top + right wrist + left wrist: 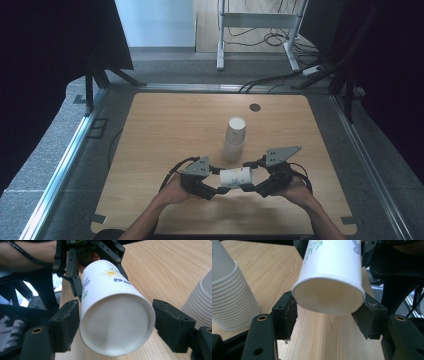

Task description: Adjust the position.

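Both grippers bracket one cup (236, 177) for a handover: left gripper (216, 190) pinches its base; right gripper (250, 188) seems slack, jaws spread off the rim.

— What am I counting on the table (165, 135) right now?
— I'm seeing one loose paper cup (236, 177) with a flower print, one stack of cups (234, 138), and I'm holding two grippers, the left gripper (214, 187) and the right gripper (254, 186)
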Tool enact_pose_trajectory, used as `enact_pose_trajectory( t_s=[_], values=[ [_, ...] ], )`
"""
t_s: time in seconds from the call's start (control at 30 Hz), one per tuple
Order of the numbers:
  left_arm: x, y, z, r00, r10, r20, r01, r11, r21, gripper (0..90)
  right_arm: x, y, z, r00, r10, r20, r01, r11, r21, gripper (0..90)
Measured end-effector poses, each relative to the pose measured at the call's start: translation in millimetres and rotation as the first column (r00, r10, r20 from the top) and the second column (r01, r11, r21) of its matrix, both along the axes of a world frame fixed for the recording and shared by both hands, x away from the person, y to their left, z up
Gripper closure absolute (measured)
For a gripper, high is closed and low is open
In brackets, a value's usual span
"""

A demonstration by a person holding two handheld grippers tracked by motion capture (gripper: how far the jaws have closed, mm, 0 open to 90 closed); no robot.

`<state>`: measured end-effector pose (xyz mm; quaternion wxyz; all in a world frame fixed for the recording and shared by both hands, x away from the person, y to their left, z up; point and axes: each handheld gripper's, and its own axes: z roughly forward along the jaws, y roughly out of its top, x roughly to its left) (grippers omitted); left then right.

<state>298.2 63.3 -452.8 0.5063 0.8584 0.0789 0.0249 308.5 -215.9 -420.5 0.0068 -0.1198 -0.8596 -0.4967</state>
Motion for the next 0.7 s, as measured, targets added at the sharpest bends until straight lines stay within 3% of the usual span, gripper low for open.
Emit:
enact_pose_trajectory(
  t_s=[0.17,0.3,0.33,0.37,0.43,0.47,0.5,0.6,0.63,0.7],
  values=[
    [1.8,-1.1,2.9,1.0,0.001,0.001,-0.001,0.9983,0.058,37.6,-0.3,0.1,4.1,0.9996,-0.005,0.027,0.008,0.997,-0.082,19.1],
    [4.1,-2.9,6.3,1.0,-0.002,0.008,0.001,0.9931,0.117,37.5,-0.5,3.6,6.8,0.999,0.003,0.045,0.004,0.987,-0.162,17.4],
    [4.7,-3.4,7.2,0.9999,-0.003,0.009,0.002,0.9912,0.133,37.5,-0.5,3.6,6.8,0.999,0.003,0.045,0.004,0.987,-0.162,17.4],
    [5.8,-4.7,9.2,0.9999,-0.005,0.016,0.002,0.9869,0.162,37.5,-0.8,6.4,8.2,0.9981,0.008,0.061,0.004,0.978,-0.207,16.9],
    [6.1,-5.5,10.0,0.9999,-0.005,0.016,0.002,0.9854,0.17,37.5,-1.2,9.7,9.5,0.9973,0.016,0.072,0.002,0.969,-0.245,16.8],
    [6.9,-6.9,12.1,0.9997,-0.009,0.022,0.004,0.9807,0.195,37.5,-1.5,11.6,10.2,0.9965,0.017,0.082,0.005,0.963,-0.269,16.6],
    [6.9,-6.9,12.1,0.9997,-0.009,0.022,0.004,0.9807,0.195,37.5,-1.5,11.6,10.2,0.9965,0.017,0.082,0.005,0.963,-0.269,16.6],
    [7.9,-9.0,15.8,0.9998,-0.009,0.019,0.005,0.9761,0.217,37.5,-1.7,17.8,11.8,0.995,0.032,0.095,0.001,0.944,-0.331,16.4],
    [8.2,-9.3,16.7,0.9997,-0.012,0.022,0.007,0.9741,0.226,37.5,-1.7,21.8,12.3,0.9937,0.041,0.105,0.001,0.928,-0.373,16.3],
    [8.7,-10.3,18.5,0.9996,-0.012,0.024,0.006,0.9705,0.241,37.5,-1.7,25.5,12.4,0.9924,0.047,0.114,0.003,0.915,-0.404,16.3]
  ],
)
